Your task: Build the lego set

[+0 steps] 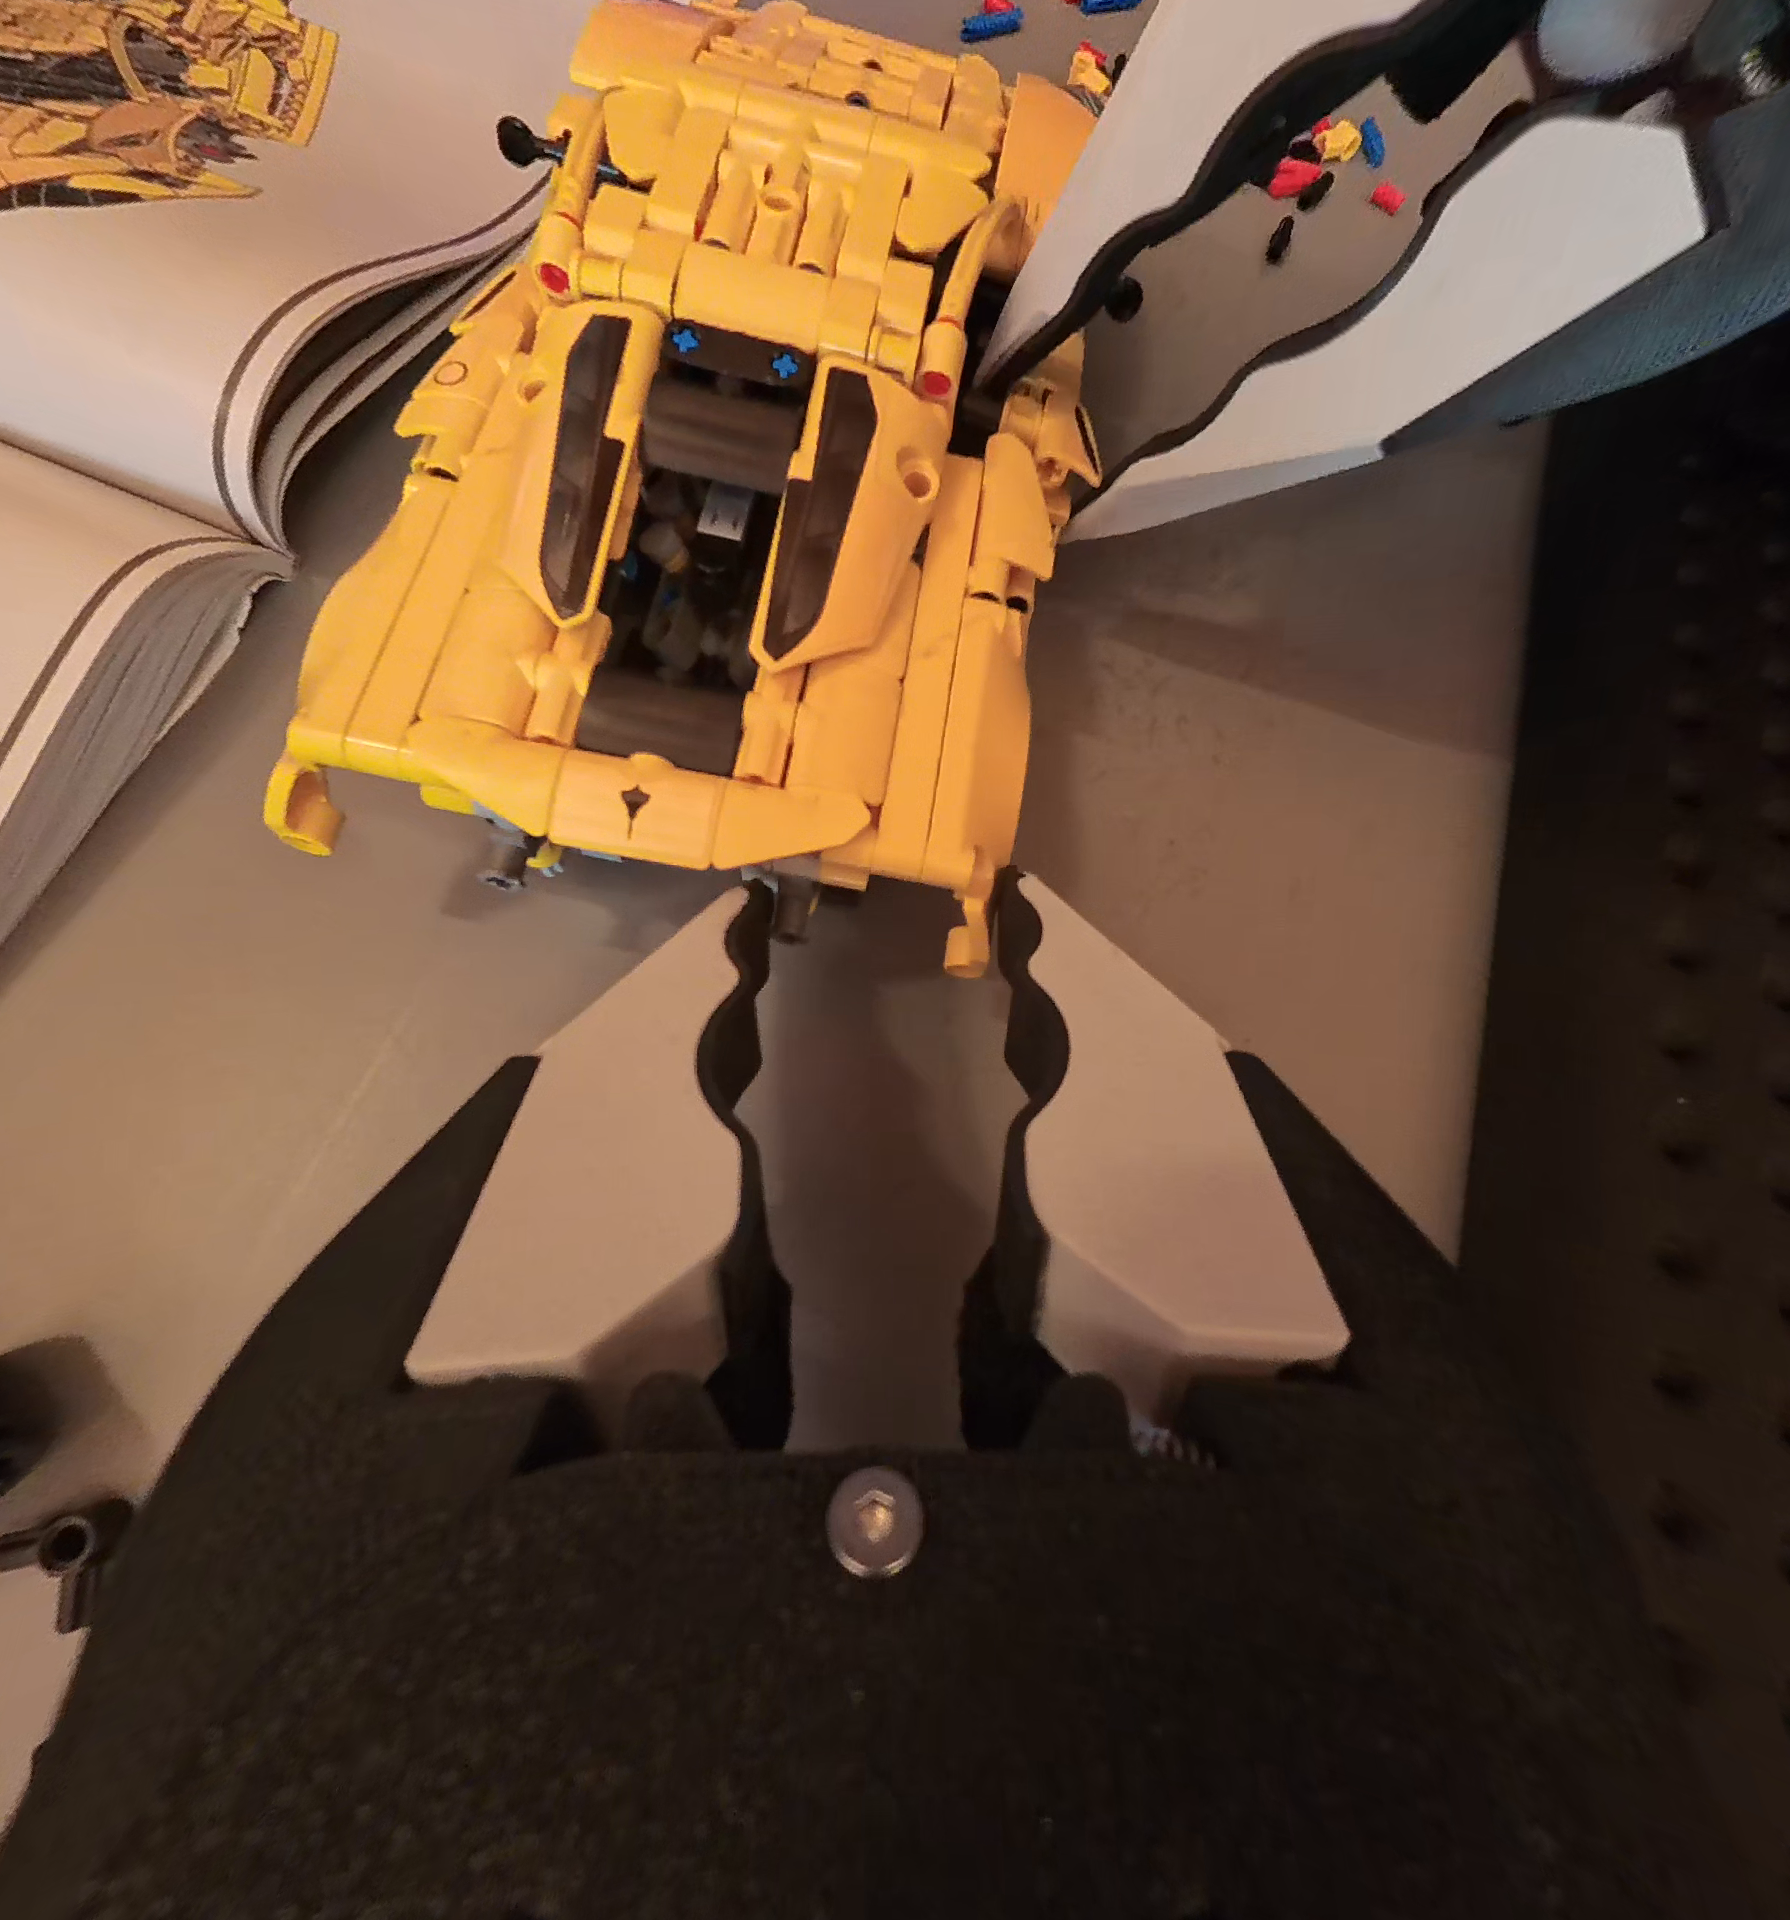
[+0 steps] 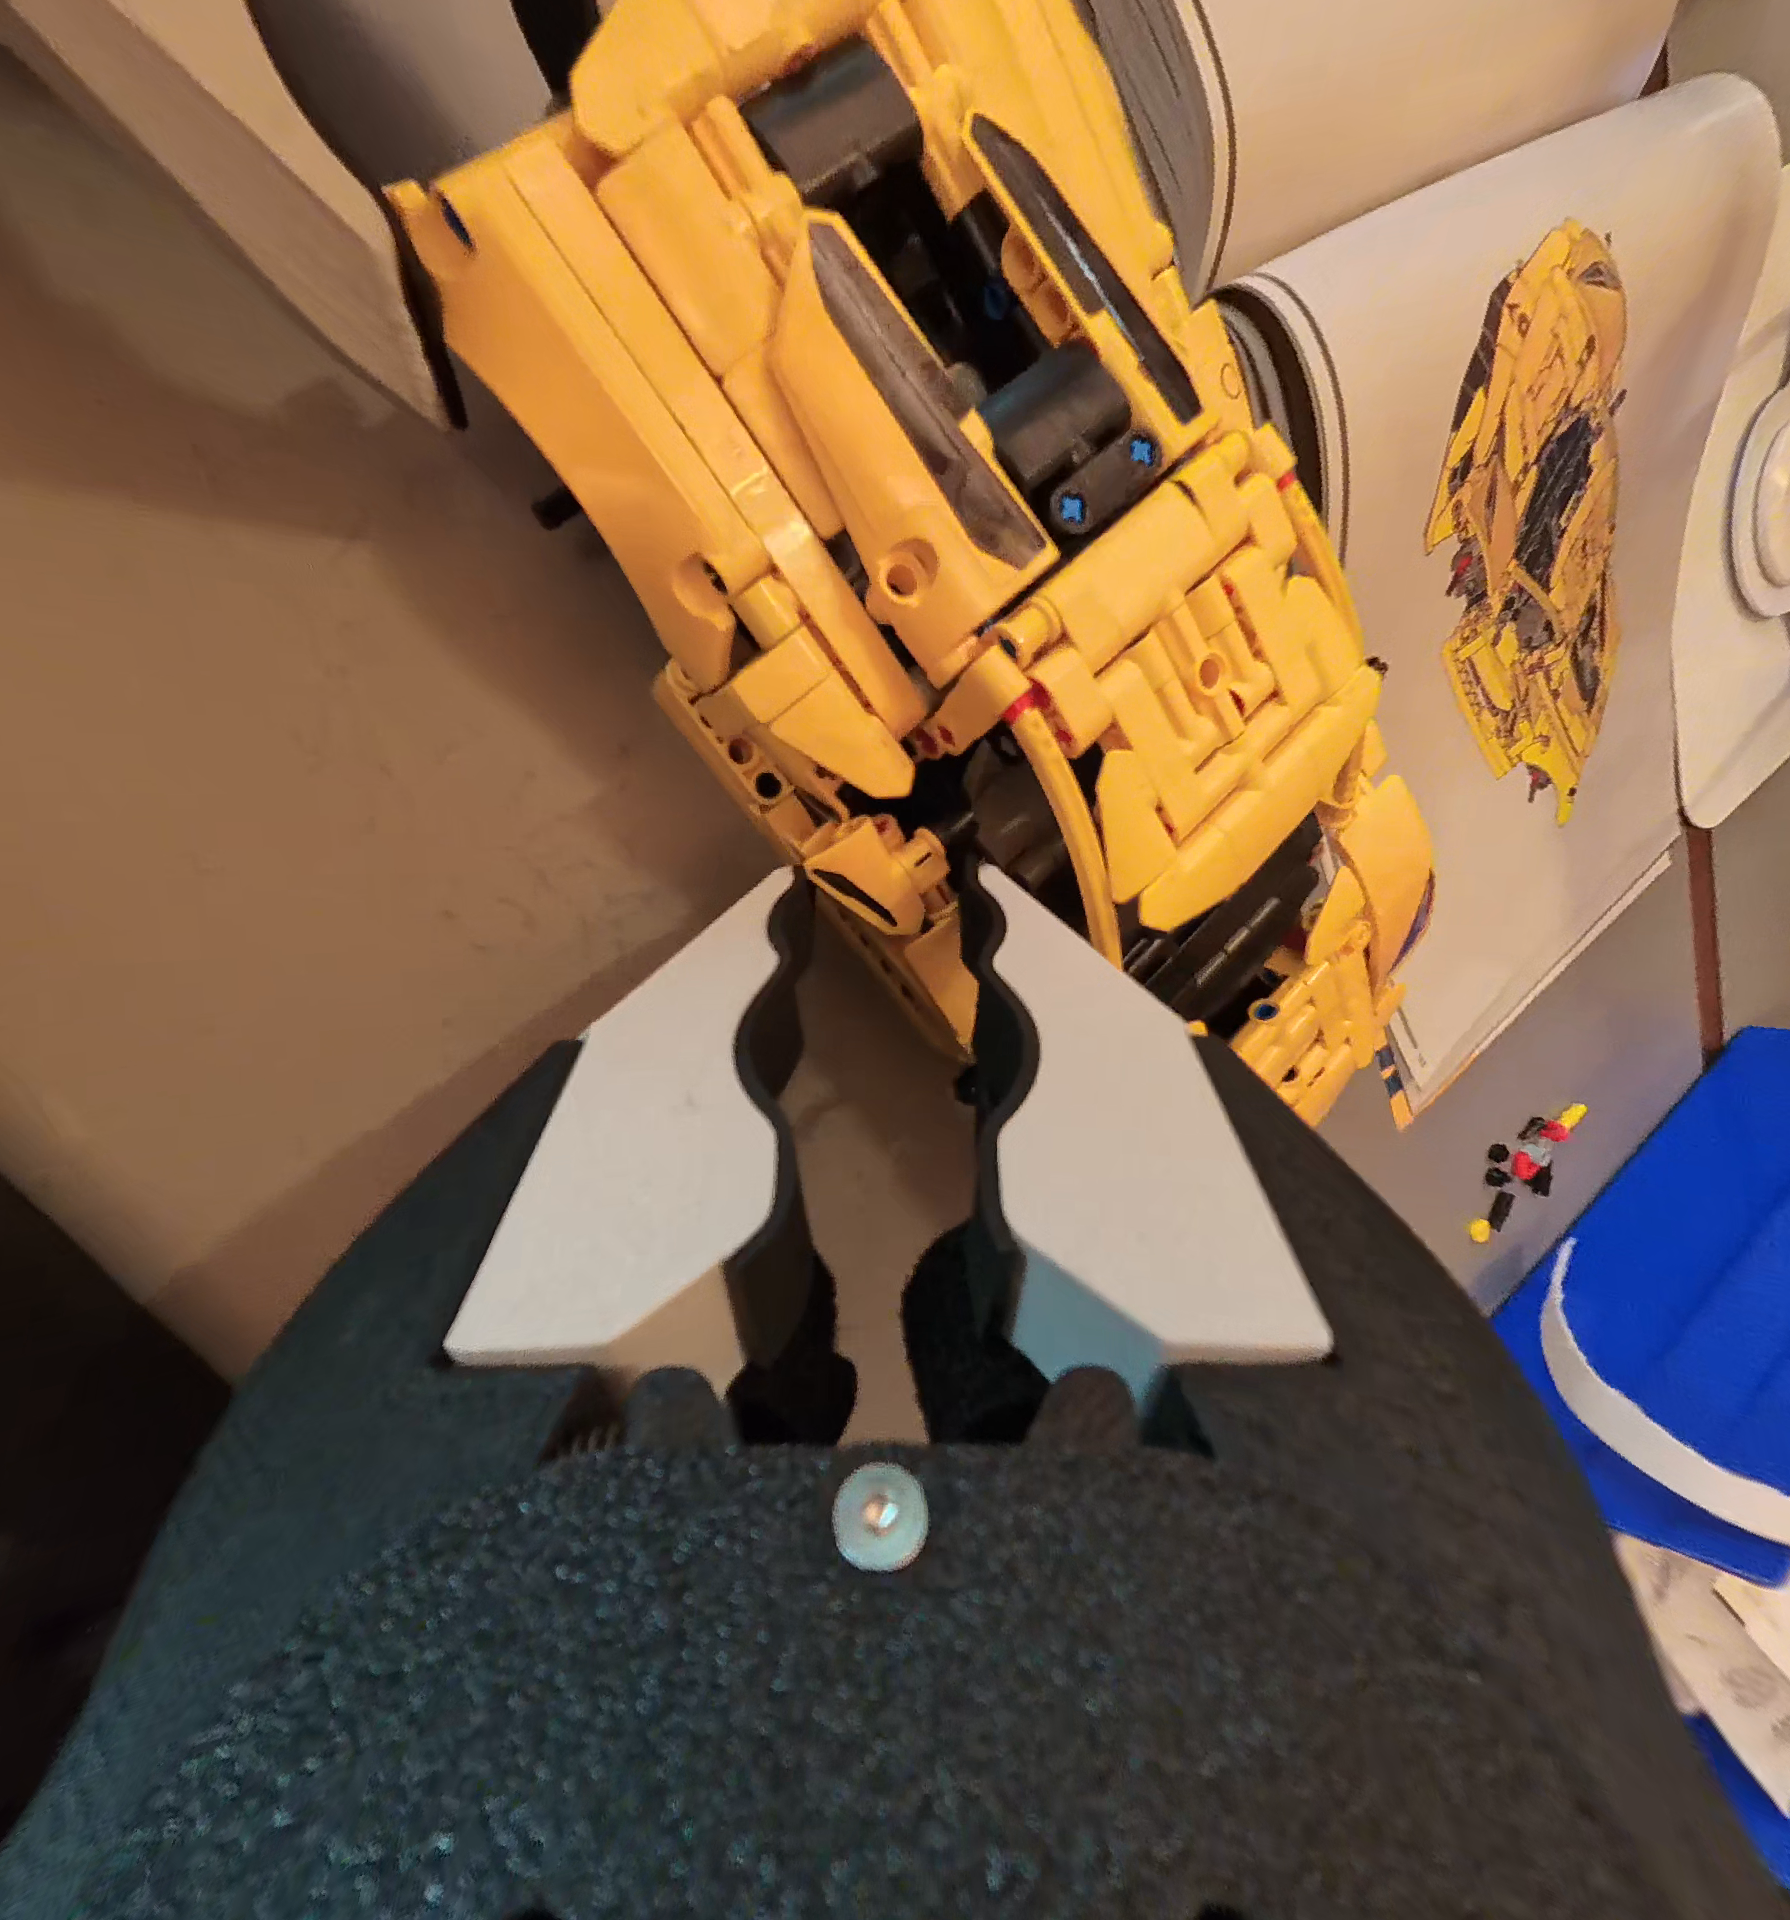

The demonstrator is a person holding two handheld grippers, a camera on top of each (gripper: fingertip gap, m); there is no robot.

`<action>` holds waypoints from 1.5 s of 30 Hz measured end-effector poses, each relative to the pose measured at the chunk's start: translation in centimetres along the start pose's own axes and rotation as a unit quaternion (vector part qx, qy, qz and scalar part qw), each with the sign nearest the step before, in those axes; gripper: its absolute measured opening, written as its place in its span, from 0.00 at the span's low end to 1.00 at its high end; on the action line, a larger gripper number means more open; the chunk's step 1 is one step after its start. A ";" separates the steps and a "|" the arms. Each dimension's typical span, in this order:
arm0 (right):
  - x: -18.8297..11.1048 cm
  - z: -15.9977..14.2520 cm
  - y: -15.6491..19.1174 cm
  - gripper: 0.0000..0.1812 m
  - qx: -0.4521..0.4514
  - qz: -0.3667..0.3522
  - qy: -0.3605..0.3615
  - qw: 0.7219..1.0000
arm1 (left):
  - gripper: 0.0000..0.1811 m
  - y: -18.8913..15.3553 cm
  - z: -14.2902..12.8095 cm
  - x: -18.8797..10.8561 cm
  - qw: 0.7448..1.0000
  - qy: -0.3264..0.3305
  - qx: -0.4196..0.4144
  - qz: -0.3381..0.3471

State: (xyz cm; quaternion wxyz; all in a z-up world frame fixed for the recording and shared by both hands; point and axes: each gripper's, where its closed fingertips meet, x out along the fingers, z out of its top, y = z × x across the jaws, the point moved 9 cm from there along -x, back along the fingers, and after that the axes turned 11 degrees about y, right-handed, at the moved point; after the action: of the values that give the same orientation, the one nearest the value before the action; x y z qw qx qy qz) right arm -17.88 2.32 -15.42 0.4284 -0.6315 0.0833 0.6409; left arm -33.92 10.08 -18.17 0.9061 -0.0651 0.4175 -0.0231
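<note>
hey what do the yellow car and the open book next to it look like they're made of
Yellow car: looks like hard moulded plastic, smooth with a slight sheen, built from many snapped-together pieces with pin holes. Book: probably paper, matte white pages stacked thick at the edge, with a printed picture.

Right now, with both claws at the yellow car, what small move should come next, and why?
Probably close the left claw on the yellow car's near edge to steady it. Its jaws stand open at that edge, gripping nothing, while the right claw straddles a yellow side piece.
</note>
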 end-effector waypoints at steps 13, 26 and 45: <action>-0.2 1.0 -0.6 0.14 -0.065 0.032 0.079 0.994 | 0.24 0.0 0.0 0.0 1.000 -0.001 -0.001 -0.009; -2.3 -3.4 -1.0 0.13 -0.045 0.023 -0.126 0.991 | 0.24 0.1 -0.1 0.0 1.000 0.000 -0.006 -0.002; 1.1 -2.6 1.6 0.06 0.011 -0.013 -0.191 0.982 | 0.23 0.1 -0.2 -0.1 1.000 -0.002 -0.010 -0.004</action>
State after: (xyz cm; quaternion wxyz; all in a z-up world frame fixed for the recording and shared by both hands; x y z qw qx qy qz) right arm -16.83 0.18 -17.52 0.4521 -0.4940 -0.0010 0.7427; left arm -34.14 10.15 -18.21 0.9063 -0.0758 0.4152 -0.0223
